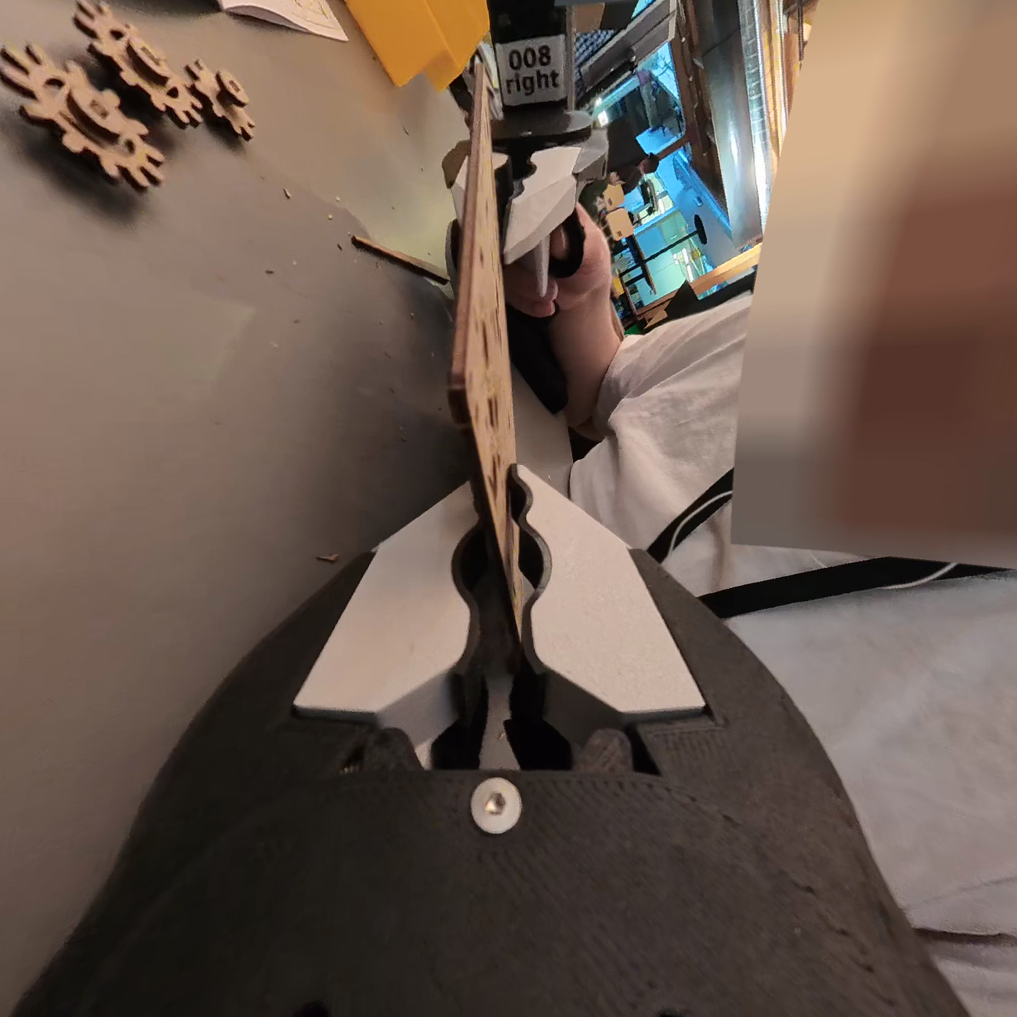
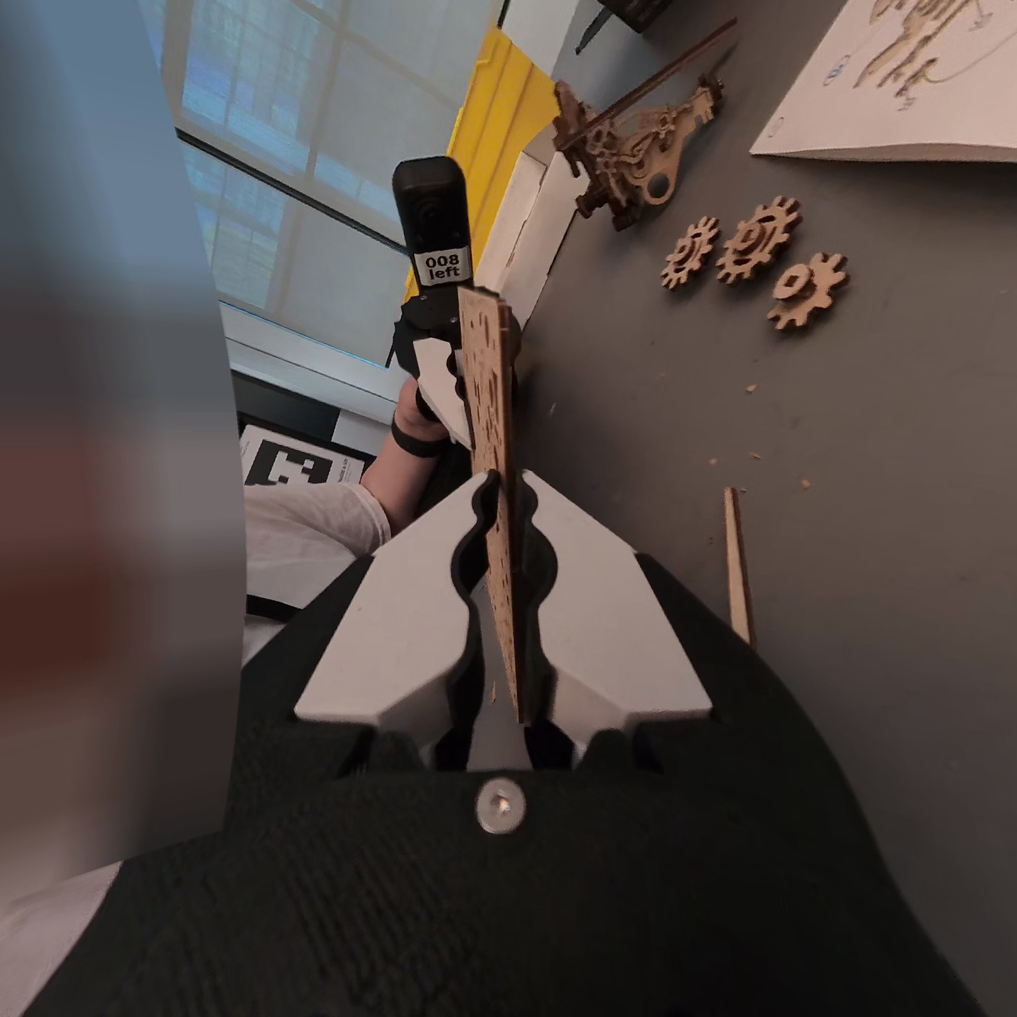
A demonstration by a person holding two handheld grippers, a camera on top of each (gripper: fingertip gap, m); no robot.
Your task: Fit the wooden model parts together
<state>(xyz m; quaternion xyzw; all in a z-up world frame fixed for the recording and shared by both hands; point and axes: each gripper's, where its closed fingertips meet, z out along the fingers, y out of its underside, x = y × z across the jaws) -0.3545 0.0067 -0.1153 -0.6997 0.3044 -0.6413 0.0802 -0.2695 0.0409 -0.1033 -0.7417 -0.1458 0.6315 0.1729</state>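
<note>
A thin wooden sheet with cut-out parts [image 1: 484, 308] is held edge-on above the grey table, one end in each gripper. My left gripper [image 1: 498, 495] is shut on its near end. My right gripper [image 2: 509, 484] is shut on the other end of the sheet [image 2: 490, 396]. Each gripper shows at the far end of the sheet in the other's view: the right gripper [image 1: 509, 220] and the left gripper [image 2: 459, 385]. Three wooden gears [image 2: 754, 264] lie on the table, also in the left wrist view [image 1: 115, 93]. A partly built wooden model [image 2: 627, 148] lies beyond them.
A yellow bin [image 1: 424, 33] and a white box [image 2: 528, 220] stand at the table's far side. An instruction booklet [image 2: 902, 82] lies near the gears. A loose wooden stick [image 2: 737, 567] and small splinters lie on the table [image 1: 192, 385]. A person's white sleeve [image 1: 671, 396] is close. The left gripper's tips are roughly 10 centimetres from the right gripper's. My left gripper's tips are some 15 centimetres from the partly built wooden model [image 2: 627, 148].
</note>
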